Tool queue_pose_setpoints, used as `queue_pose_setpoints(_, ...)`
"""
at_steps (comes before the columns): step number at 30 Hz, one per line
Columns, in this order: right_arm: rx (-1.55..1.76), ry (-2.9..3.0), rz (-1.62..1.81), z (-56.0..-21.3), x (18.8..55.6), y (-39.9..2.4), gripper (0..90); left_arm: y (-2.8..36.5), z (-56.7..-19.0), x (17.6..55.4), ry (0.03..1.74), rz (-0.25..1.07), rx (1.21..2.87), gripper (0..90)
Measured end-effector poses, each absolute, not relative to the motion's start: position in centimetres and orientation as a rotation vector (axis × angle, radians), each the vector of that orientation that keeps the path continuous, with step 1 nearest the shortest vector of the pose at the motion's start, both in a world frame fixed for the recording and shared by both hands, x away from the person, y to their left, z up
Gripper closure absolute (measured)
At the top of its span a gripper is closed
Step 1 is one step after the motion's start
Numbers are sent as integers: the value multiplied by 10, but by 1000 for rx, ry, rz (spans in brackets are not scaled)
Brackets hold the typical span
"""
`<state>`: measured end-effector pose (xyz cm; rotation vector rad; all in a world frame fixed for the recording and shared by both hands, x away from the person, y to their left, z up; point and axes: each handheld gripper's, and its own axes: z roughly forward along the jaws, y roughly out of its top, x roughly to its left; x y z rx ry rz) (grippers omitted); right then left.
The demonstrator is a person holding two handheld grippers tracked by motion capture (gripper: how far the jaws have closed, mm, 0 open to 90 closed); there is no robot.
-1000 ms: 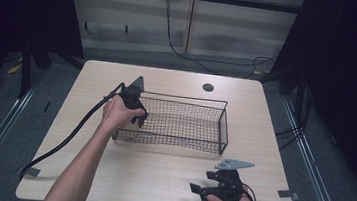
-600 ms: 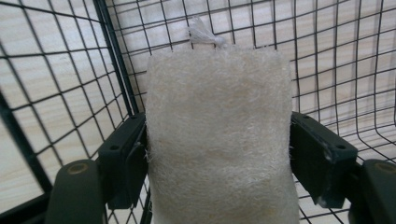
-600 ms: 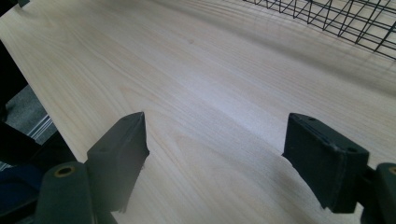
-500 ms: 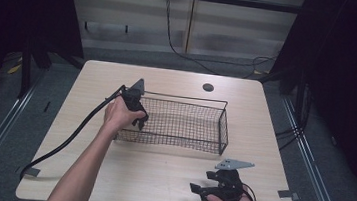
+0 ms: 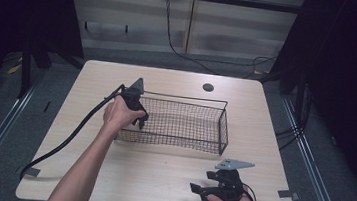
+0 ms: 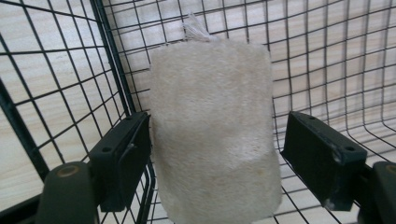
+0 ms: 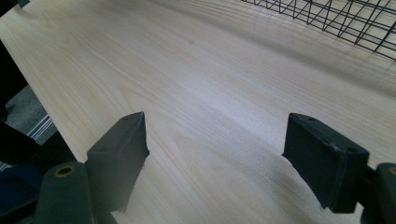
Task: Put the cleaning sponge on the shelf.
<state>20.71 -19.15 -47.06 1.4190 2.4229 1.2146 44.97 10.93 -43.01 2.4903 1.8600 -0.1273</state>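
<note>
Little has shifted over the last second: the left gripper (image 5: pixel 135 107) remains at the near-left corner of the wire basket (image 5: pixel 222 120), and the right gripper (image 5: pixel 215 187) remains low on the table (image 5: pixel 158 179) near its front edge. In the left gripper view a pale loofah sponge (image 6: pixel 212 130) lies inside the basket between the jaws, which stand wide; the left one looks close against it, the right one well clear, so it appears released rather than gripped. Placement in the basket therefore seems done; what is left is likely only to draw the hand back. The sponge is a fibrous, coarse, rounded block with a tuft of cord at its far end. The basket is thin black wire mesh, rectangular. The tabletop is light wood-grain laminate. The right jaws are spread wide over bare wood, holding nothing.
</note>
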Motion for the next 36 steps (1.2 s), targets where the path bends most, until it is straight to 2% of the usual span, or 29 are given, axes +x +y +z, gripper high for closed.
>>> queue_pose_setpoints(17, 1411, 2426, 1213, -470, 207, -191, 213, 116, -414, 445, 1816, -114, 2423, 184)
queue_pose_setpoints(25, 1412, 2416, 1217, -470, 208, -193, 213, 119, -401, 439, 1660, -135, 2445, 184)
queue_pose_setpoints(30, 1410, 2417, 1216, -470, 208, -193, 214, 126, -391, 435, 1626, -112, 2439, 197)
queue_pose_setpoints(33, 1411, 2417, 1216, -470, 208, -193, 213, 136, -389, 433, 1596, -151, 2386, 202)
queue_pose_setpoints(36, 1411, 2419, 1215, -470, 208, -193, 213, 141, -384, 429, 1565, -75, 2379, 208)
